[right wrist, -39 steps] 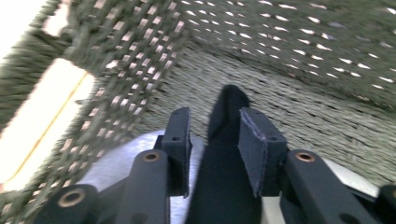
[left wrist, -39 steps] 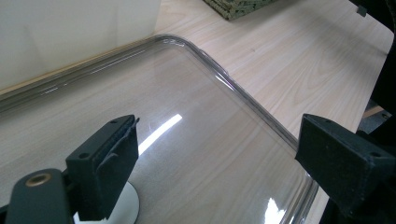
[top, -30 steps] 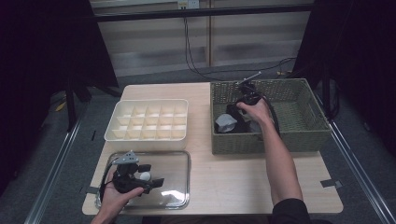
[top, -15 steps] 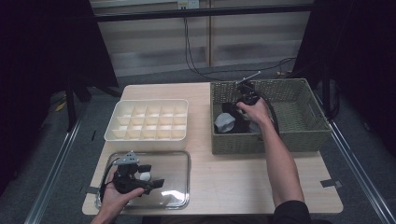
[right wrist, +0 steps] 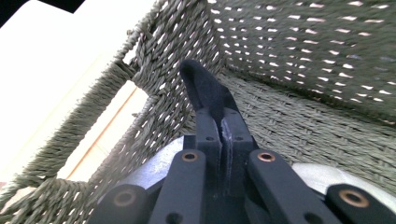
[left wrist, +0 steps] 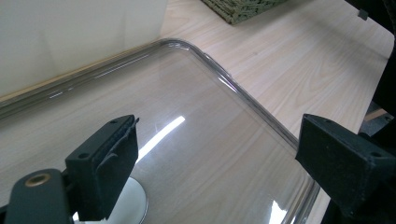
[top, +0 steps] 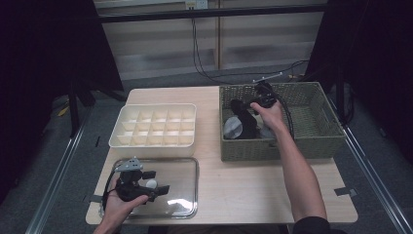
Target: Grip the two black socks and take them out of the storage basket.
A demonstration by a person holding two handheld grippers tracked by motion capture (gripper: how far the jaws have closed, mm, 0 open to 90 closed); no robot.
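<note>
Inside the woven basket [top: 311, 141] my right gripper [top: 249, 110] is shut on a dark cloth piece [top: 243, 122], which hangs from it above the basket floor. In the right gripper view the jaws stand pressed together [right wrist: 224, 126] with the dark cloth [right wrist: 205, 88] sticking up between them. A silvery grey item [top: 233, 129] lies under it, against the basket's left wall. At the table's front left my left gripper [top: 158, 181] is open over a clear plastic lid [top: 180, 195]. Nothing lies between its jaws [left wrist: 219, 154]. A small white round thing [left wrist: 133, 205] sits by its left finger.
A white box [top: 153, 124] divided into several compartments stands behind the clear lid, left of the basket. Bare wooden tabletop [top: 243, 190] stretches between the lid and the right forearm. Cables trail off the far edge behind the basket.
The right hand has risen slightly in the basket with the dark cloth in its jaws. The left hand and gripper have stayed put.
</note>
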